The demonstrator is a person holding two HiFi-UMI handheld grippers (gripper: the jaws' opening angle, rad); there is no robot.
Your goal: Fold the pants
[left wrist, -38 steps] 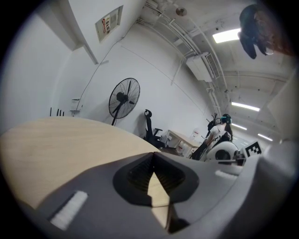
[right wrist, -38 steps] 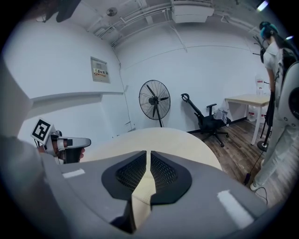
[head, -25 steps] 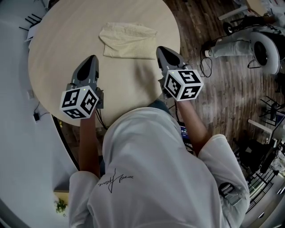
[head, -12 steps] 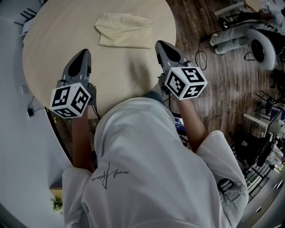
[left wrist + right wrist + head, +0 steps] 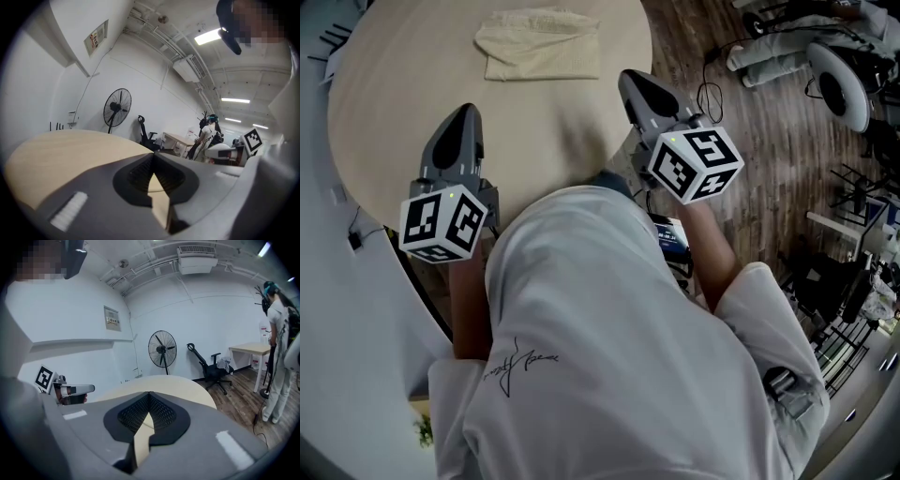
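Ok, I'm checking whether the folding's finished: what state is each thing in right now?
Pale yellow cloth pants: folded, lying flat on the round beige wooden table, untouched.
Left gripper: jaws together, empty.
Right gripper: jaws together, empty.

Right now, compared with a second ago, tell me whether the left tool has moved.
Yes: the left tool has drawn back from the folded cream fabric pants, toward the person.

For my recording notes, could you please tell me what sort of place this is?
Probably an office or lab workroom: a standing fan and a desk chair against a white wall, and equipment on the wood floor beside the round table.
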